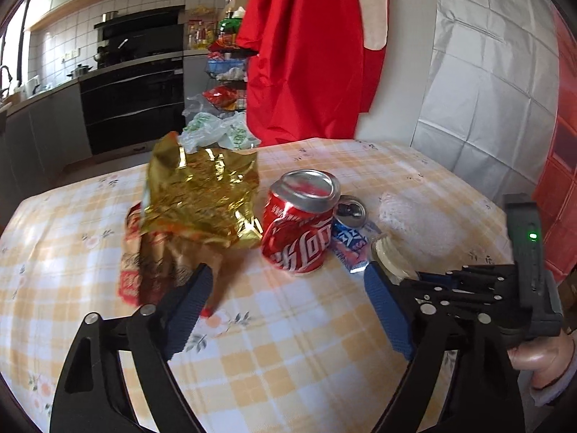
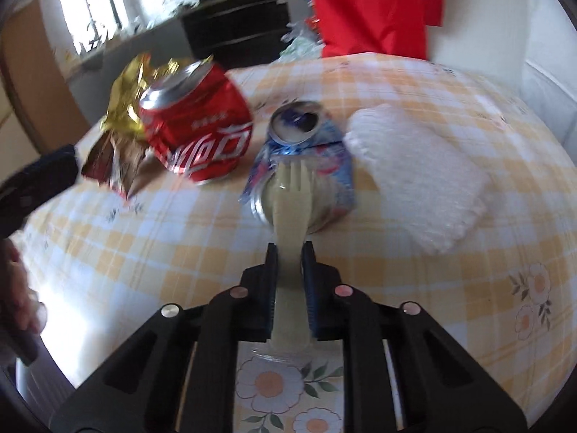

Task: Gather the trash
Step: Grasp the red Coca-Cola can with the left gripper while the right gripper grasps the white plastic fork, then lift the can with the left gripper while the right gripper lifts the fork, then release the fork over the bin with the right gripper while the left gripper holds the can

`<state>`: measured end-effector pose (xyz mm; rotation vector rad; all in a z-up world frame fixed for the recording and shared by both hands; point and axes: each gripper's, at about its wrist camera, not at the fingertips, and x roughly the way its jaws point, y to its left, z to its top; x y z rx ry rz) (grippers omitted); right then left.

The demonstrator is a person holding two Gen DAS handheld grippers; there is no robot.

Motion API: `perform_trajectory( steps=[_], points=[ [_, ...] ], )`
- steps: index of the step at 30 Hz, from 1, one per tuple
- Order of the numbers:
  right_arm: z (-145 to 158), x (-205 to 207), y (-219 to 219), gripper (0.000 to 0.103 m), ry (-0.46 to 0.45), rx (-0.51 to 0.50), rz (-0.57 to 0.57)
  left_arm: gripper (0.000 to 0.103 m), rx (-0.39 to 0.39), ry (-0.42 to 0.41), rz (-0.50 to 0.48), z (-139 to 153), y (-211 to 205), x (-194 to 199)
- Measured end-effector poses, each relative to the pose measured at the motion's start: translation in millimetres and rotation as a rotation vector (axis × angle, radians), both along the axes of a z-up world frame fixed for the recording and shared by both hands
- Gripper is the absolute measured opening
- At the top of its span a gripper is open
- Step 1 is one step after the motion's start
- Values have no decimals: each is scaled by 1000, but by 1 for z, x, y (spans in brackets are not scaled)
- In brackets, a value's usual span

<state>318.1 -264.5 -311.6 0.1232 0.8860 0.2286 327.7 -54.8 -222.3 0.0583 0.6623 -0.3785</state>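
A crumpled gold snack bag [image 1: 202, 198] lies left of a dented red cola can [image 1: 301, 227], which stands on the checked tablecloth [image 1: 288, 353]. A crushed blue can [image 1: 348, 241] lies just right of the red can. My left gripper [image 1: 288, 278] is open, its fingers astride the spot in front of the red can and touching nothing. In the right wrist view my right gripper [image 2: 290, 252] is shut on a pale plastic fork [image 2: 290, 195], whose tines rest over the blue can [image 2: 306, 151]. The red can [image 2: 196, 133] and gold bag [image 2: 122, 108] lie to the left.
A white folded napkin [image 2: 414, 176] lies right of the blue can. A red garment [image 1: 306, 54] hangs beyond the table's far edge, with plastic bags [image 1: 212, 131] beside it. A dark oven and counter [image 1: 133, 97] stand at the back left.
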Motion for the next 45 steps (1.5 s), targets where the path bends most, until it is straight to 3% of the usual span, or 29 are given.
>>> perform_trajectory(
  steps=[2, 7, 18, 20, 21, 22, 27, 31, 35, 40, 45],
  points=[
    [1, -2, -6, 17, -18, 15, -25, 69, -8, 30, 4, -6, -4, 17],
    [1, -7, -11, 17, -54, 21, -66, 57, 5, 36, 12, -16, -14, 47],
    [-3, -8, -14, 17, -49, 41, -86, 50, 72, 78, -51, -34, -40, 86],
    [-2, -11, -9, 17, -66, 9, -81, 24, 77, 83, -44, -39, -44, 86],
    [-2, -12, -7, 17, -72, -1, -75, 15, 86, 78, -42, -40, -46, 85],
    [-2, -13, -4, 17, -78, -11, -67, 8, 91, 66, -41, -39, -48, 82],
    [0, -16, -1, 17, -100, -28, -62, 8, 44, 13, -57, -26, -44, 51],
    [2, -18, -4, 17, -112, -18, -65, 8, -88, -31, 11, -2, -26, 8],
    [5, -21, -5, 17, -125, -4, -59, 8, -139, -66, 53, 13, -12, -41],
    [14, -28, 7, 17, -146, -21, 52, 8, -148, -37, 111, 21, 19, -99],
    [35, -58, -3, 17, -135, 6, 73, 8, -66, -32, 143, 32, 50, -148]
  ],
)
